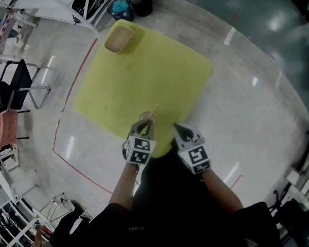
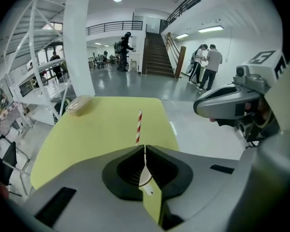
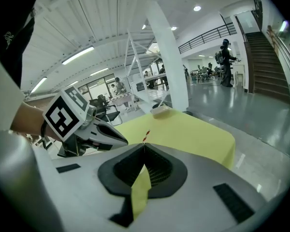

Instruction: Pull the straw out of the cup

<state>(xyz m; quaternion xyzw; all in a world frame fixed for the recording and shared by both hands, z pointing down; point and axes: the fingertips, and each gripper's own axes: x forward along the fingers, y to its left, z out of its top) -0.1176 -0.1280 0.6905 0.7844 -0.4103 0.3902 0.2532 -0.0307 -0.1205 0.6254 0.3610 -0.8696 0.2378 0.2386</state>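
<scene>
Left tongs (image 2: 144, 146) clamped on the straw (image 2: 139, 126), its long axis rising toward 12 o'clock above the yellow surface (image 2: 96, 129). Right tongs (image 3: 144, 145) together, empty, at 3 o'clock. Cup not discernible.

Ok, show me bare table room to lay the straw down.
The yellow table is bare from the beige container at its far corner to the near edge. Crowded only there, where the left gripper, holding the straw, and the right gripper hover.
</scene>
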